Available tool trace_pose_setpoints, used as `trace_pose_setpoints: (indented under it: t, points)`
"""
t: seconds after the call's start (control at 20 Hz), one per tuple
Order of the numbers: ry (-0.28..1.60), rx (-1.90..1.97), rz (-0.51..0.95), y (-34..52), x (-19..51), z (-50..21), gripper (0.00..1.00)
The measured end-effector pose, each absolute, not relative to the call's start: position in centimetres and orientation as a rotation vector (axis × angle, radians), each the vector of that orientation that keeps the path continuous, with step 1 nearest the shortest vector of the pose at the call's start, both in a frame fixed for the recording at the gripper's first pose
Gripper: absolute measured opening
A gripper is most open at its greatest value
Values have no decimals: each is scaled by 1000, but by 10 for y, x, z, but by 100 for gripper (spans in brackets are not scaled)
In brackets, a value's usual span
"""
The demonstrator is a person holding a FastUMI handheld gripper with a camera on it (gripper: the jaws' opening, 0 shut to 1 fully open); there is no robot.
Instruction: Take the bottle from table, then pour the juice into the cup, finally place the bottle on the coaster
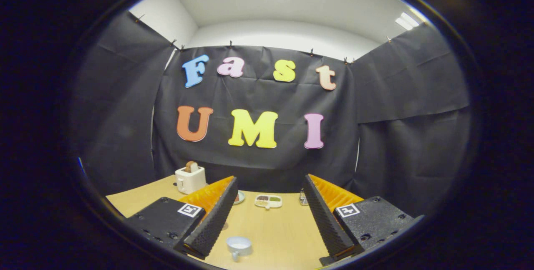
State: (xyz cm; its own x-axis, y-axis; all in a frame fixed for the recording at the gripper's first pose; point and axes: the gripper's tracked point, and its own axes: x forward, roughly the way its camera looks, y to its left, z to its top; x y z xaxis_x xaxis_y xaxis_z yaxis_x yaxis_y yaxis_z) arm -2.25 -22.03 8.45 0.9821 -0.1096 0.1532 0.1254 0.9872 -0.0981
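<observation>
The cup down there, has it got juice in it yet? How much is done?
Nothing looks done yet. The gripper is open, its fingers wide apart over the table, holding nothing. The cup sits between them, near the fingertips, and I cannot tell what is in it. Still left: taking the bottle, pouring, and setting it on the coaster.

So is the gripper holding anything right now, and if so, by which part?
Nothing is held. The gripper is open, its fingers spread wide above the table, with the cup lying between them, untouched.
</observation>
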Motion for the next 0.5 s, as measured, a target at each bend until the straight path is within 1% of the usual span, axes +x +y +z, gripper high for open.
trace_pose_setpoints:
  t: [0.1,0.25,0.5]
  points:
    - [-152,-106,-126,-250,-11,88,100]
    - [-134,-120,-147,-292,5,71,100]
    - [-111,-101,-146,-314,19,37,100]
